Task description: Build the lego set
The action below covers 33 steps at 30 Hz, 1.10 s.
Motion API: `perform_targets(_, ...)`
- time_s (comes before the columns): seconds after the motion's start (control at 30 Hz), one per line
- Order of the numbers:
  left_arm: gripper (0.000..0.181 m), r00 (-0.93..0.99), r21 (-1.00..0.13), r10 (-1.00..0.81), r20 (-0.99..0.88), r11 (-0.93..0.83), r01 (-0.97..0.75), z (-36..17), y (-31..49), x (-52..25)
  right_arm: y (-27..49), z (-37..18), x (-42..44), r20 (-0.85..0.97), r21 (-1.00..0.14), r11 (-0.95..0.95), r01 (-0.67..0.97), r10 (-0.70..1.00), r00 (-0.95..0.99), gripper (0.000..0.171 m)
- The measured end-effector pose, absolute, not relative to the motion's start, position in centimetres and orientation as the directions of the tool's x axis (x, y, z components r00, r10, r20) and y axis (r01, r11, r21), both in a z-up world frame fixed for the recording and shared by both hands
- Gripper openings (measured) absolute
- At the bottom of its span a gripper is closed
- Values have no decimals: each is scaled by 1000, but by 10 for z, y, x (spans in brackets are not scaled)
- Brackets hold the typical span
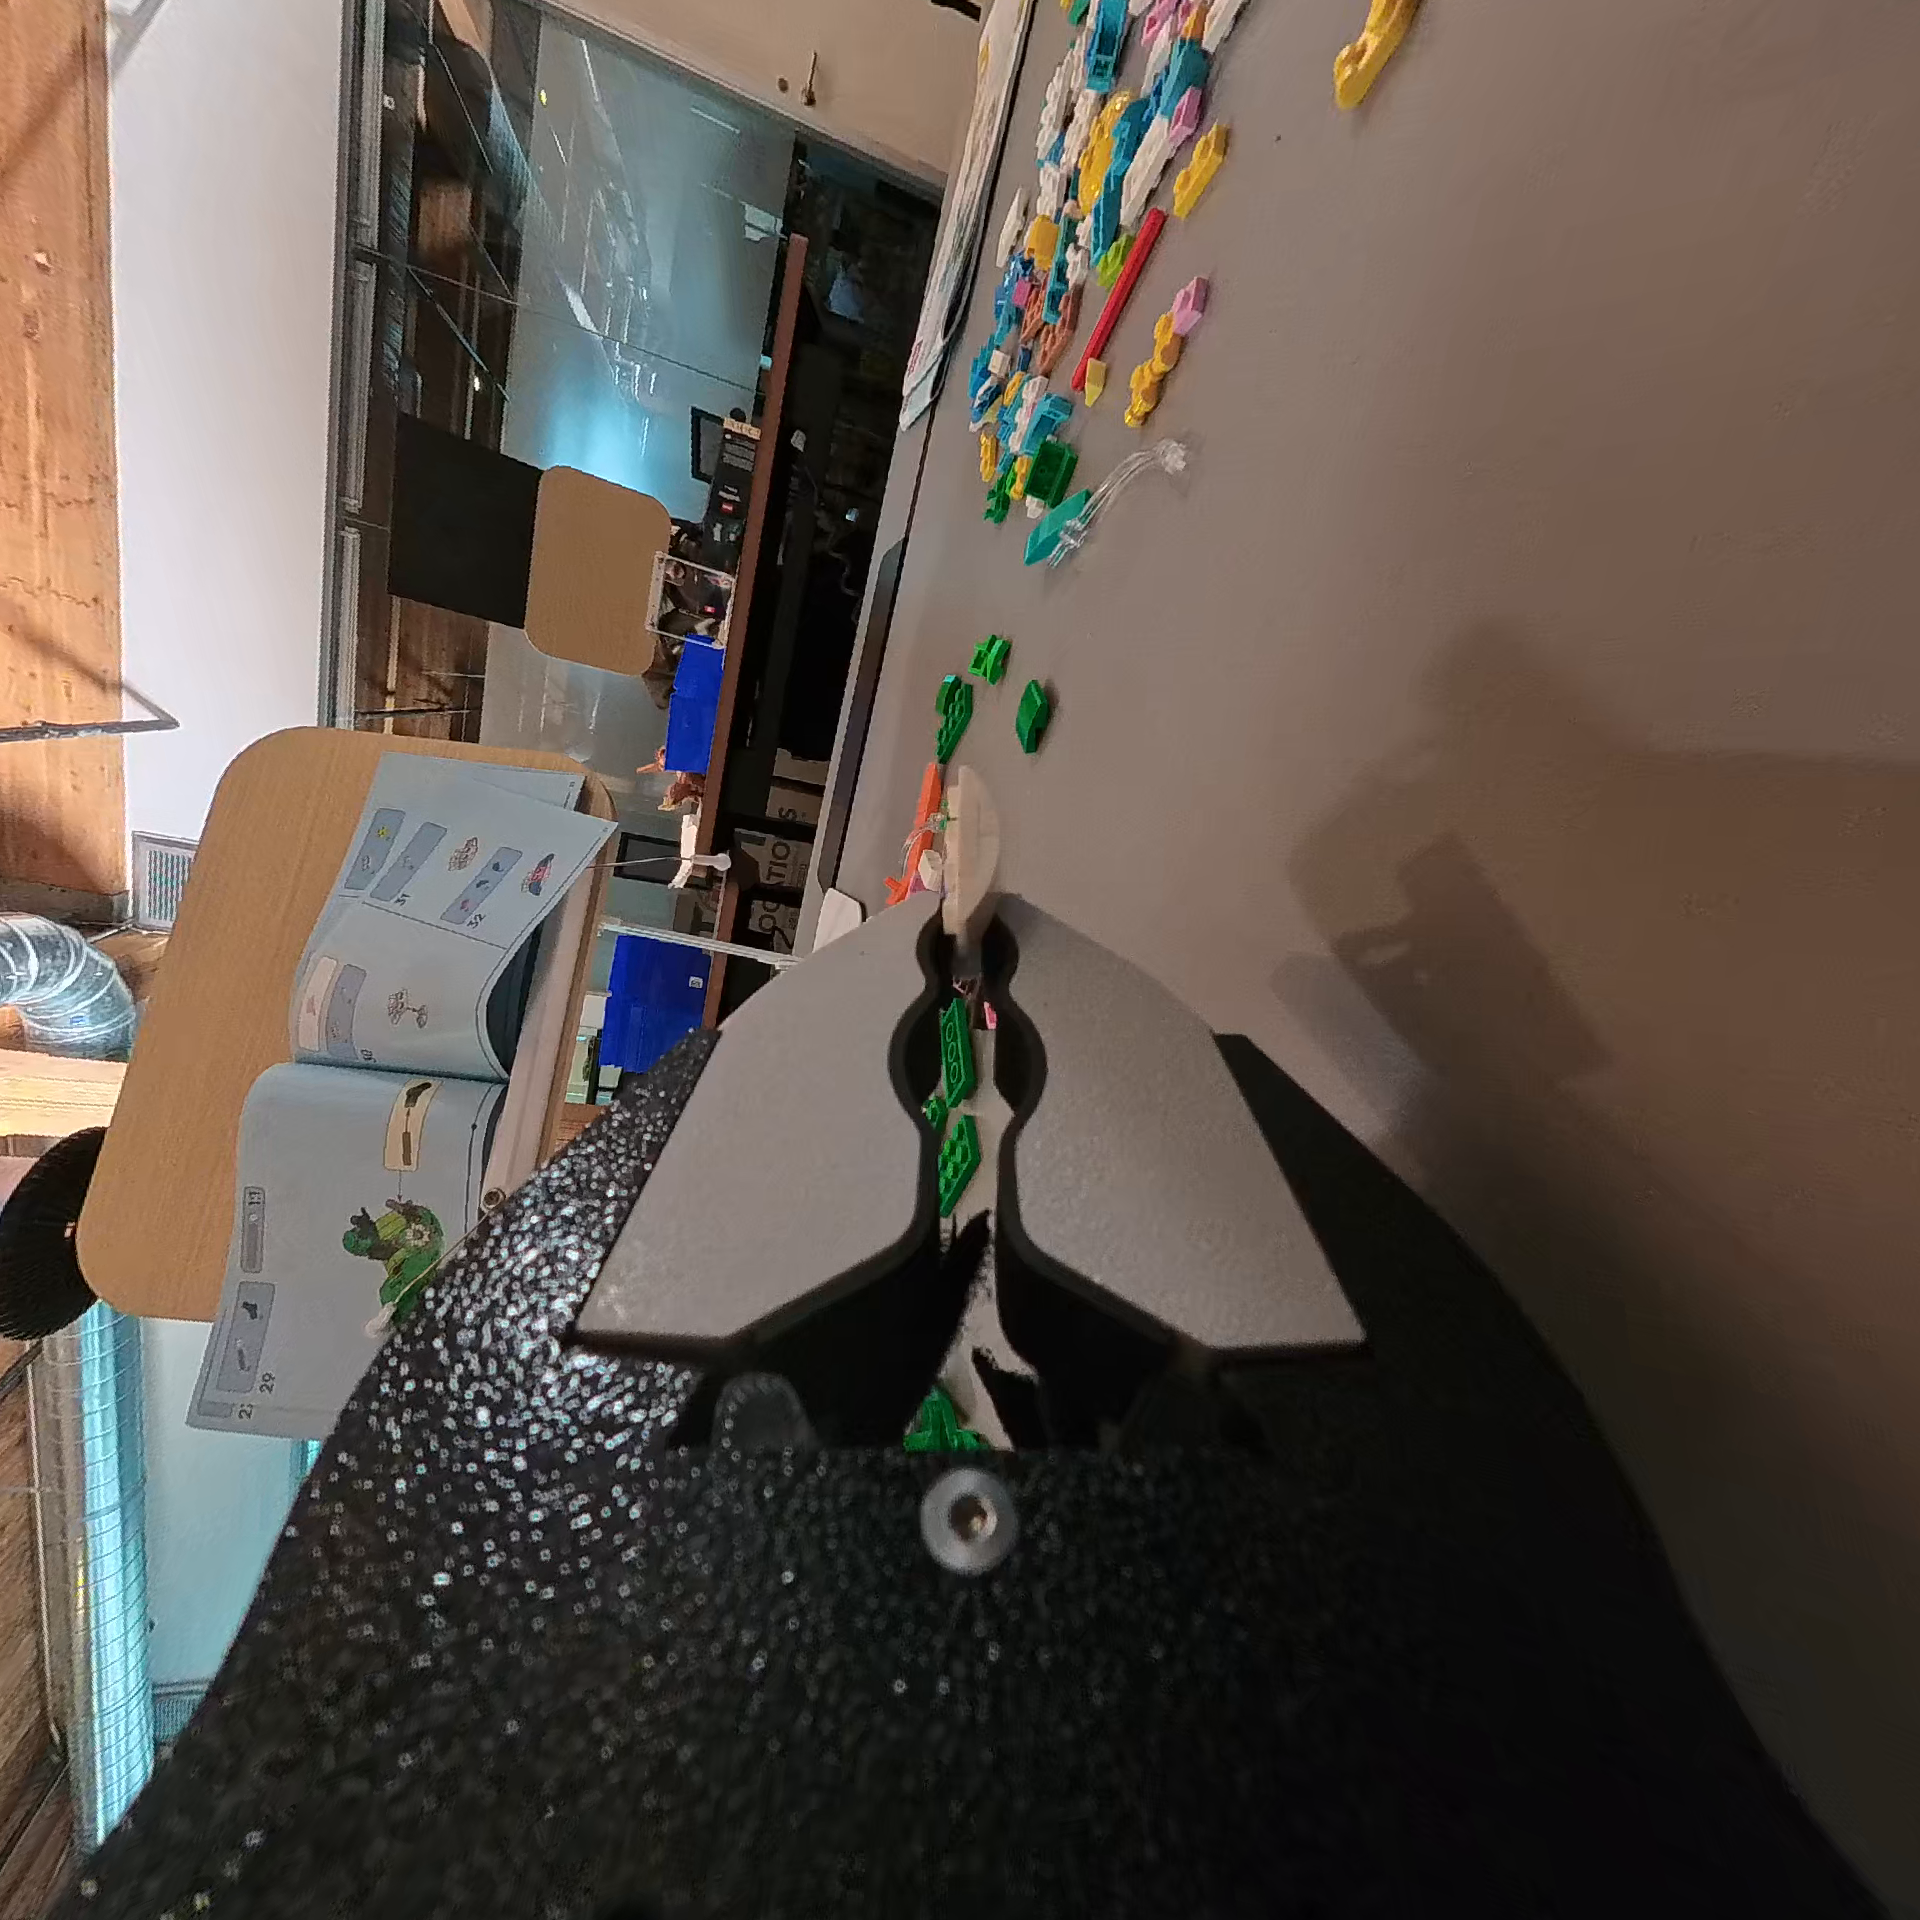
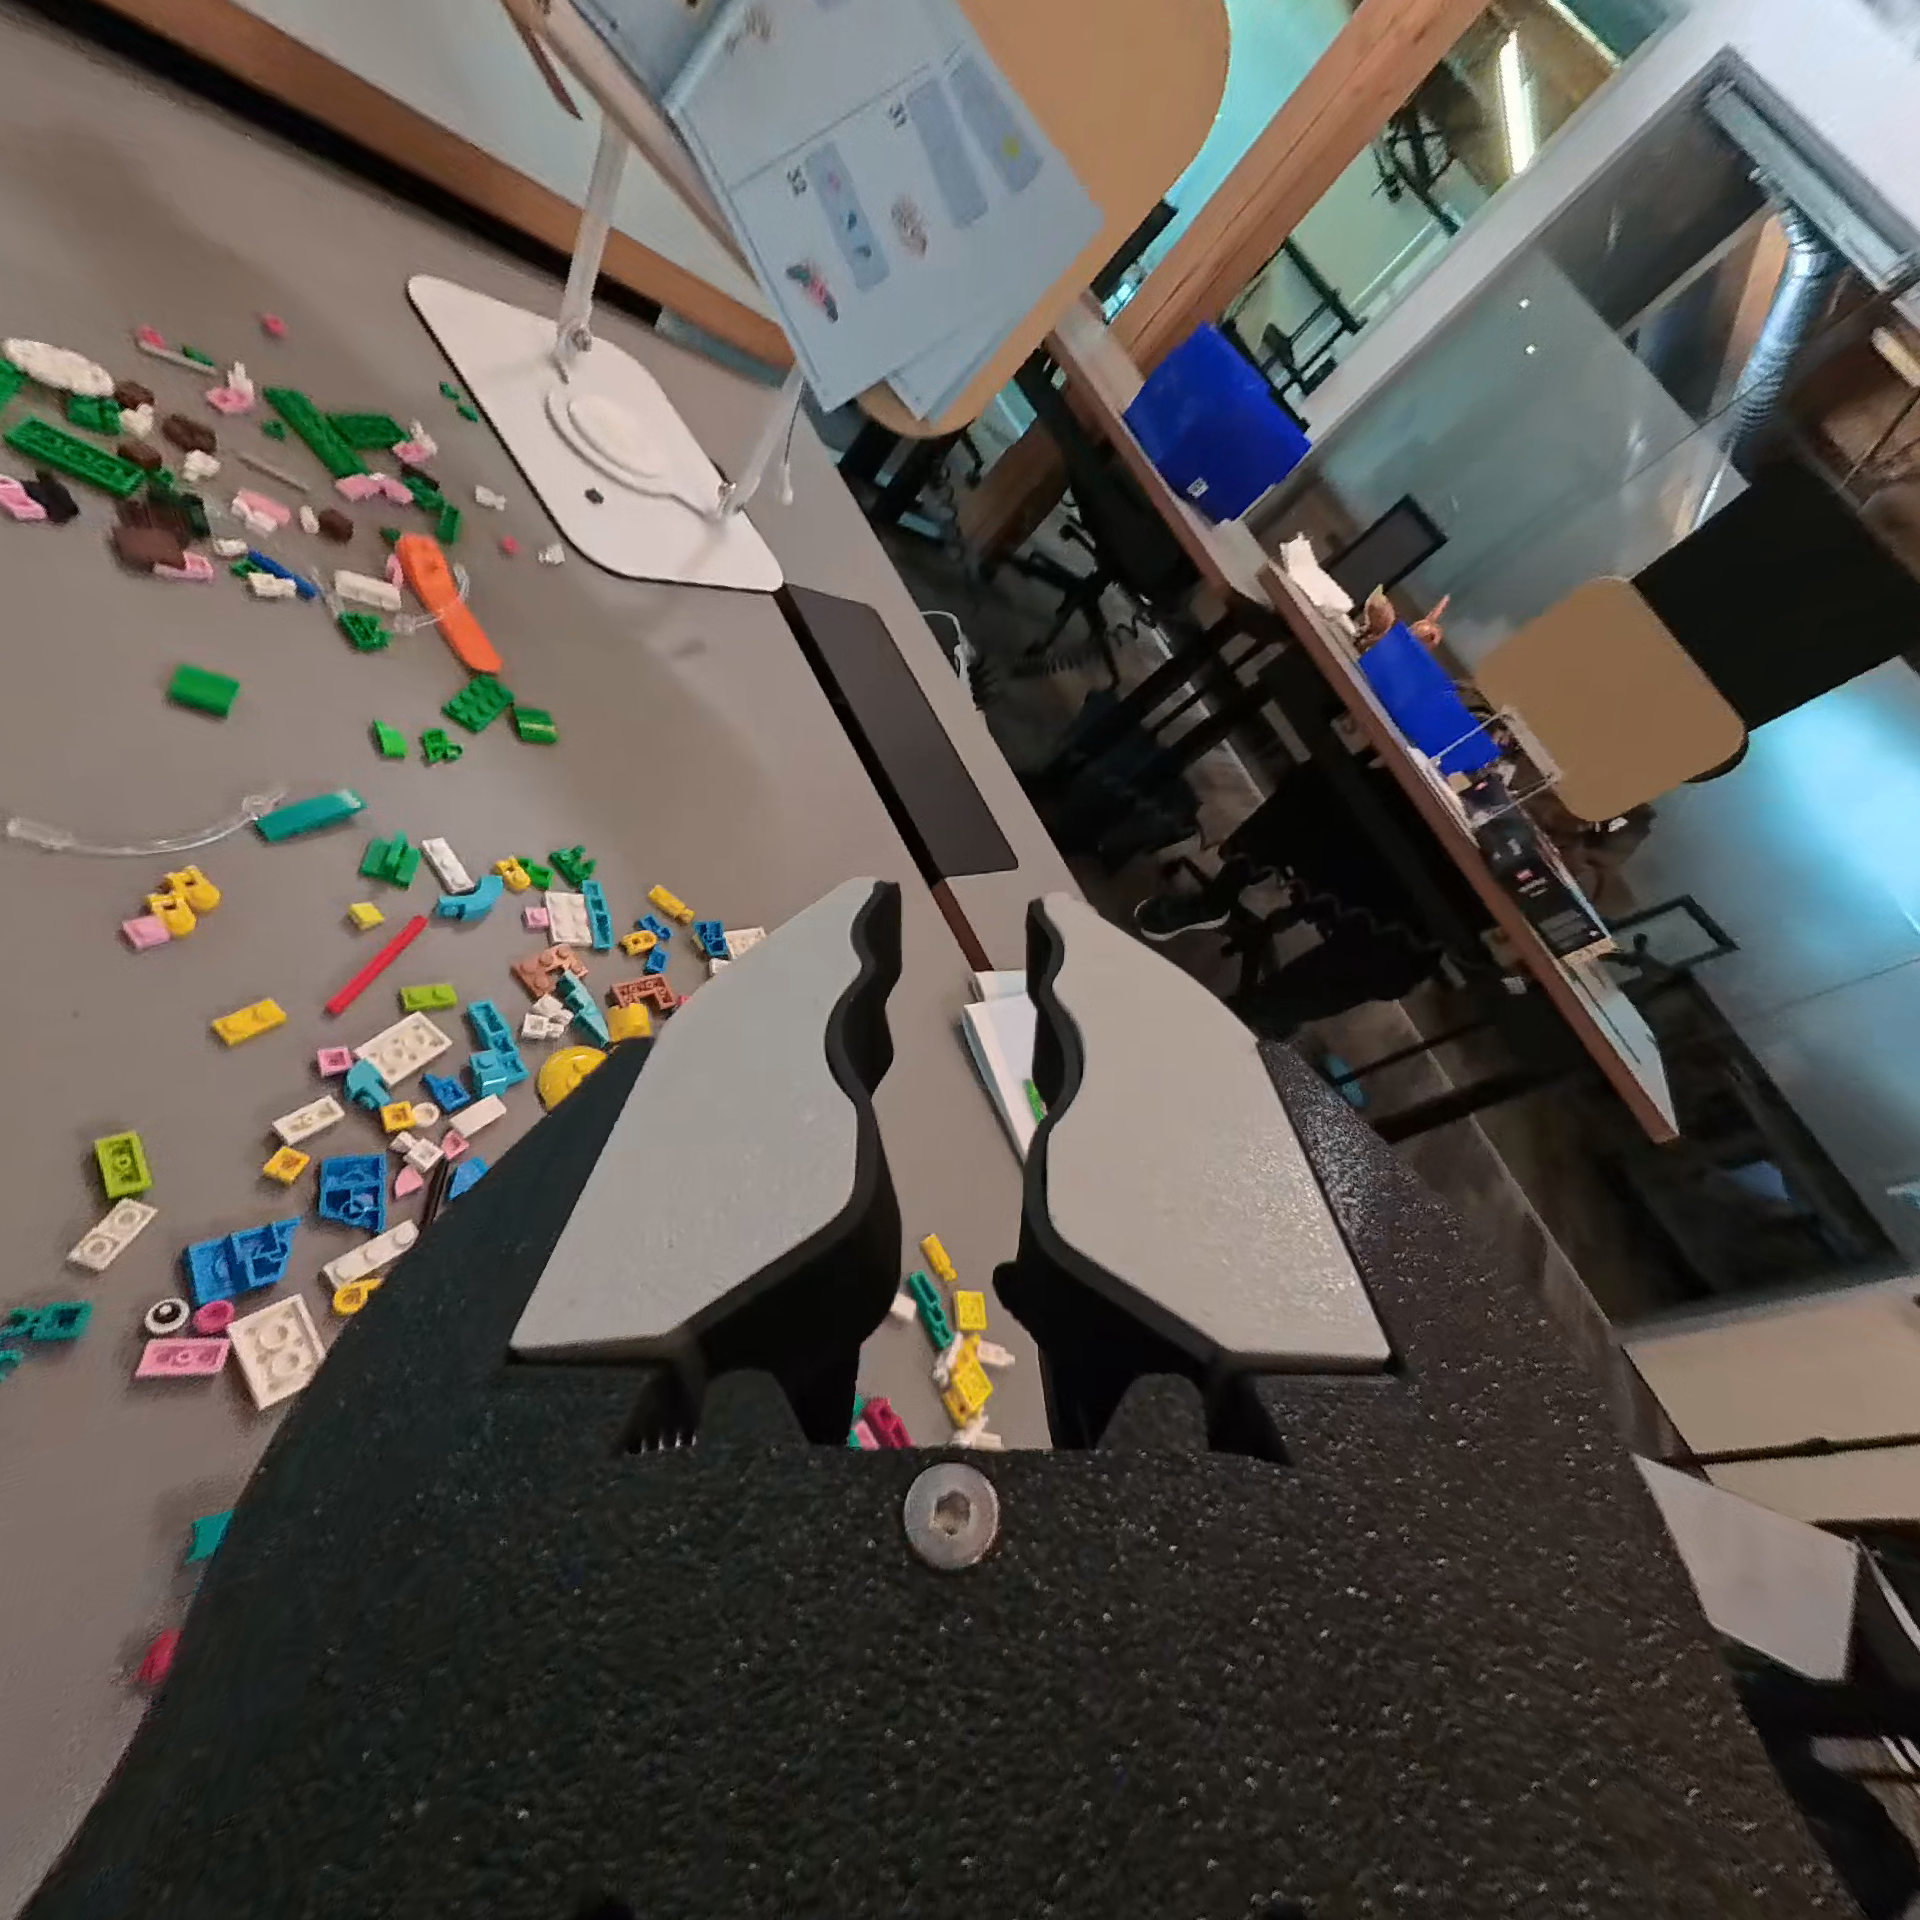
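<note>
In the left wrist view my left gripper [image 1: 966,920] is shut on a rounded white piece [image 1: 975,842], held edge-on at the fingertips just above the grey table [image 1: 1455,520]. Green plates [image 1: 958,1049] show through the gap between the fingers. Loose green bricks [image 1: 1029,715] and an orange piece [image 1: 925,821] lie just beyond. In the right wrist view my right gripper [image 2: 961,914] is open and empty, above the table's edge. Many loose coloured bricks [image 2: 416,1049] lie to its left, and a few yellow bricks [image 2: 966,1351] lie under it.
An open instruction booklet [image 1: 416,987] rests on a stand with a white base [image 2: 603,436]. A red bar [image 2: 374,964], a clear curved piece [image 2: 135,836], a teal piece [image 2: 310,814] and an orange piece [image 2: 449,603] lie among the bricks. A black panel [image 2: 894,727] lies by the table's edge. My right fingertips sit around 35 cm from my left ones.
</note>
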State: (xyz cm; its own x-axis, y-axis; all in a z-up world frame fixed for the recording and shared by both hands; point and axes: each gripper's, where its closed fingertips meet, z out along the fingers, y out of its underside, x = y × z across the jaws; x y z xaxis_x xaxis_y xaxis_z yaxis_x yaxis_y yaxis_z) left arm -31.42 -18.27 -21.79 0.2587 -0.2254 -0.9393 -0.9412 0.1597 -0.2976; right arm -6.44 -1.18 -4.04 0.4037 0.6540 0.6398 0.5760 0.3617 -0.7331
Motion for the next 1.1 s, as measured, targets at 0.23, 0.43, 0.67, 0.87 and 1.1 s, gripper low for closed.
perform_targets(0.23,4,253,-293,-229,-940,161,-943,-219,-183,-314,-13,-50,-69,616,-738,340,583,693,376,23)
perform_targets(0.43,4,246,-286,-230,-942,162,-944,-220,-183,-313,-9,-60,-72,604,-731,316,605,711,359,24)
perform_targets(0.67,4,240,-280,-230,-943,164,-946,-220,-183,-313,-5,-73,-73,599,-710,287,644,727,336,24)
perform_targets(0.87,4,233,-274,-229,-945,165,-948,-221,-183,-312,-2,-68,-74,602,-721,290,629,711,363,31)
perform_targets(1.1,4,224,-265,-230,-947,166,-950,-221,-183,-311,-2,-69,-75,599,-723,287,628,713,364,30)
